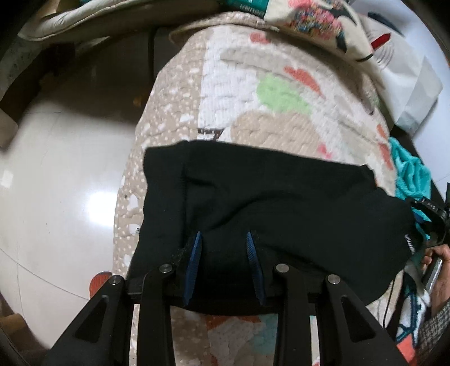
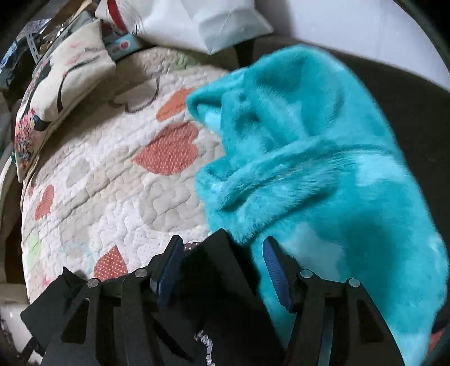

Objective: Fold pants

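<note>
Black pants (image 1: 281, 197) lie folded across a quilted bed cover with heart patches (image 1: 239, 98). My left gripper (image 1: 223, 239) points down at their near edge. Its blue pads (image 1: 197, 245) are close together, with a bunch of black cloth pinched between them. In the right wrist view my right gripper (image 2: 222, 247) stands open. A corner of the black pants (image 2: 225, 295) lies loose between its blue pads (image 2: 171, 259), which do not press on it. A fluffy teal garment (image 2: 309, 169) lies just beyond the right fingers.
The quilt (image 2: 112, 183) ends at the left over a pale glossy floor (image 1: 56, 169). A printed cushion (image 2: 64, 70) and white bags (image 2: 202, 22) lie at the far end. The teal garment (image 1: 410, 174) and a person's hand (image 1: 438, 261) are at the right edge.
</note>
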Action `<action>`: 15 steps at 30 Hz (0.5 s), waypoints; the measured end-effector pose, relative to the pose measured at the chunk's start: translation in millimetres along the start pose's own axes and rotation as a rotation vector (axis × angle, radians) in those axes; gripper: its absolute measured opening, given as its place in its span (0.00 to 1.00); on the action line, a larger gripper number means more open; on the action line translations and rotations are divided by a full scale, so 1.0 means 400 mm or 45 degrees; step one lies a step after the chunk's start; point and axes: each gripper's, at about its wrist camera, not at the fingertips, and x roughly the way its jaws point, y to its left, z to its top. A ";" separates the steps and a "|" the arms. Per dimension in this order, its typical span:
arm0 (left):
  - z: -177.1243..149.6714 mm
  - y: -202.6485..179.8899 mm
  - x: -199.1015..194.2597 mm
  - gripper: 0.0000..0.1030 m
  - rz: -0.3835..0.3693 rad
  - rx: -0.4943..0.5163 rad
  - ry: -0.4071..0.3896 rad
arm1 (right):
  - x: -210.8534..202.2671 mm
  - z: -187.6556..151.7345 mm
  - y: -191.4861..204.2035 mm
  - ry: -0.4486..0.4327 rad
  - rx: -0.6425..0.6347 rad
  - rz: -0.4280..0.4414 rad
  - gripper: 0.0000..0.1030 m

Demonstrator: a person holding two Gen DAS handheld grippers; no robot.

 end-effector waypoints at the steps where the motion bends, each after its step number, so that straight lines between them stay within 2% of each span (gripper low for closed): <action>1: 0.000 -0.006 0.002 0.31 0.018 0.017 -0.007 | 0.007 -0.004 0.005 0.004 -0.017 0.006 0.64; 2: 0.000 -0.013 0.002 0.31 0.036 0.035 -0.016 | 0.015 -0.010 0.015 0.005 -0.031 0.013 0.60; 3: 0.000 -0.018 0.004 0.31 0.053 0.049 -0.021 | 0.022 -0.017 0.024 0.028 -0.060 0.022 0.48; 7: -0.005 -0.025 0.011 0.31 0.091 0.085 -0.036 | -0.029 -0.044 0.047 -0.016 -0.121 -0.035 0.17; 11: -0.010 -0.040 0.015 0.32 0.126 0.128 -0.052 | -0.062 -0.055 0.042 -0.126 -0.187 -0.327 0.14; 13: -0.013 -0.043 0.015 0.32 0.134 0.141 -0.060 | -0.047 -0.056 0.039 -0.112 -0.184 -0.391 0.14; 15: -0.014 -0.041 0.014 0.32 0.130 0.145 -0.059 | -0.032 -0.059 0.047 -0.096 -0.194 -0.426 0.20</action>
